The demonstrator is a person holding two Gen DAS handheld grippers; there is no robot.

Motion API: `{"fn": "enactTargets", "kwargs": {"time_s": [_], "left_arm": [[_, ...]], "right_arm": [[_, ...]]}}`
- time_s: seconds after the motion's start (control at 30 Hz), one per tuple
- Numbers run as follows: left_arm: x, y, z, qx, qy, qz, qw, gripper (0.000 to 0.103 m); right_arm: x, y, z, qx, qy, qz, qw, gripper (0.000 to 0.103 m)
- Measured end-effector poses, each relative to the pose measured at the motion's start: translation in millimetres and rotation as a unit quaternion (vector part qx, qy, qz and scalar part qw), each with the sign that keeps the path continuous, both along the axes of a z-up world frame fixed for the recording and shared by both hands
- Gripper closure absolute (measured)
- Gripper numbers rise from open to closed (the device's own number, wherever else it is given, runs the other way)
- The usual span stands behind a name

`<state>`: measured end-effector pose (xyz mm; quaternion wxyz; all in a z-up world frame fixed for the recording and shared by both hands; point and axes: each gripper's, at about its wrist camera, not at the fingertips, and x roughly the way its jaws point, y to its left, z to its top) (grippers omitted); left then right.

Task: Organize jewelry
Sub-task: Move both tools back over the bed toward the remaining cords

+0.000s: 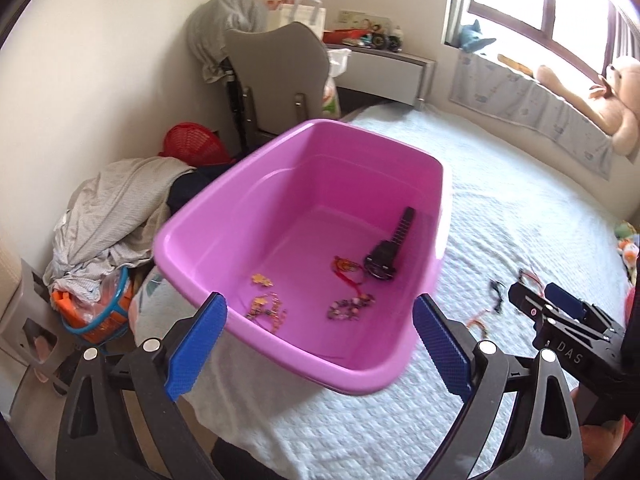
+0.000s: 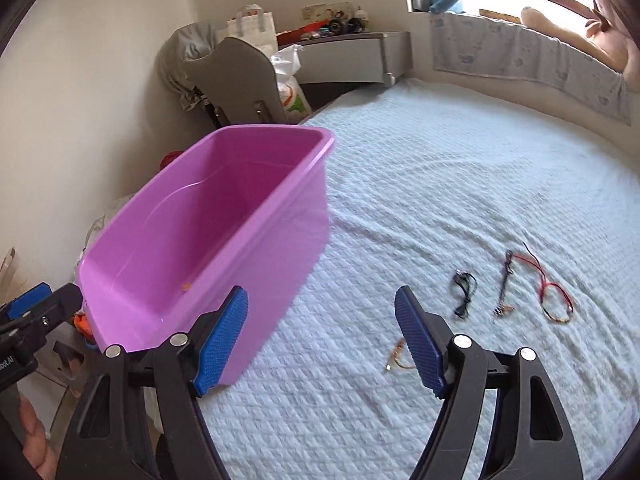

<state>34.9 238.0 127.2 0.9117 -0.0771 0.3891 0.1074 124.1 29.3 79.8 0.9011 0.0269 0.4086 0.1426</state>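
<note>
A pink plastic tub (image 1: 240, 208) sits at the left edge of the bed and also shows in the right wrist view (image 2: 224, 216). Inside lie a black watch (image 1: 386, 254), a red cord bracelet (image 1: 348, 270), a beaded bracelet (image 1: 352, 306) and gold pieces (image 1: 266, 304). On the bedspread to the right lie a black cord (image 2: 464, 292), a dark chain (image 2: 505, 284), a red string bracelet (image 2: 554, 294) and a small orange piece (image 2: 400, 358). My left gripper (image 1: 320, 344) is open and empty in front of the tub. My right gripper (image 2: 324, 344) is open and empty above the bedspread.
The bed (image 2: 440, 184) has a pale quilted cover. A grey chair (image 1: 276, 76), a red basket (image 1: 192, 142) and heaped clothes (image 1: 116, 208) stand left of the bed. A window ledge with a plush toy (image 1: 600, 100) runs along the right.
</note>
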Motion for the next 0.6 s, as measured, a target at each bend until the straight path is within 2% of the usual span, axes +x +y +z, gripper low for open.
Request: {"fn": "enactTargets", "kwargs": {"time_s": [0.3,0.4,0.6], "left_arm": [[-13,-70,-13,-0.024,0.004,-0.064,0.9977,0.011],[-15,-96,-17,-0.018,0.002,-0.084,0.9963,0.011],[-8,-135,-33,-0.021,0.015,-0.115,0.9931,0.011]], "right_arm": [[-56,-95,-25,-0.044,0.012,-0.062,0.997,0.030],[-69,-126,-32,-0.055,0.015,-0.087,0.995,0.030],[-74,-168,-47,-0.042,0.022,-0.119,0.992,0.030]]}}
